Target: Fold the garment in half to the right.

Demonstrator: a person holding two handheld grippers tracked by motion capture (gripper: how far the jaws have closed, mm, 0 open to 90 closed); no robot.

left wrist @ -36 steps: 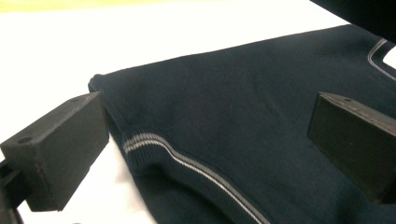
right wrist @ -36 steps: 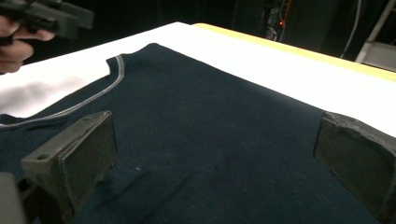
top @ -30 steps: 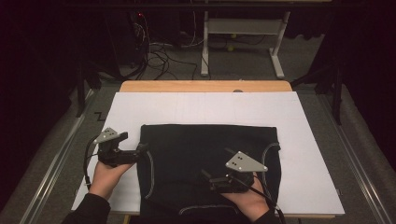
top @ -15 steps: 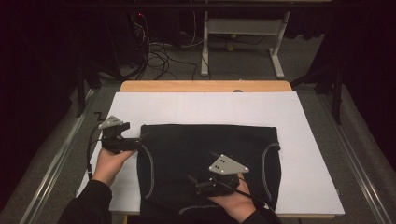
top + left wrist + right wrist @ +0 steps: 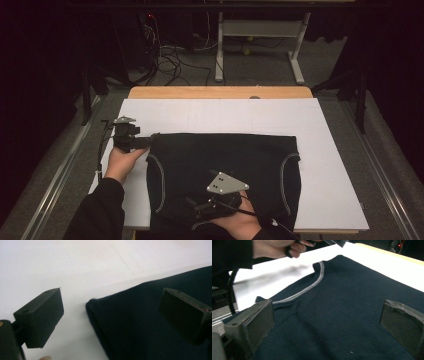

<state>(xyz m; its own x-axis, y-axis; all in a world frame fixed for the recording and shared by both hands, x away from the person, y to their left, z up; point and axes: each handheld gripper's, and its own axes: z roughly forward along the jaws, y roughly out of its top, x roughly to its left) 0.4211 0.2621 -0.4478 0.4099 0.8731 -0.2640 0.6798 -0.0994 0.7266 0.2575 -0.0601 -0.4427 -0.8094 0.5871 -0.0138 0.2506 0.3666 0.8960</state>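
The left claw (image 5: 146,142) sits at the 9 o'clock side of the white paper-covered tabletop (image 5: 220,115), jaws spread wide, straddling the far-left corner of the dark navy folded knit garment with pale contrast stitching (image 5: 225,170). In the left gripper view that corner (image 5: 93,303) lies between the jaws but is not yet pinched. The step in hand appears to be taking hold of the garment for a fold or a straightening pull. The next move calls for closing the left claw on the corner without dragging the cloth.

The garment lies flat at the tabletop centre, toward 6 o'clock, its near edge at the tabletop's front edge. Its long axis runs from 9 o'clock to 3 o'clock; curved stitched seams mark both ends.

The right claw (image 5: 194,207) rests over the garment's near edge at 6 o'clock, pointing toward 9 o'clock. Its jaws are spread, with cloth (image 5: 342,315) beneath them, gripping nothing. It requires lowering and closing on the near hem.
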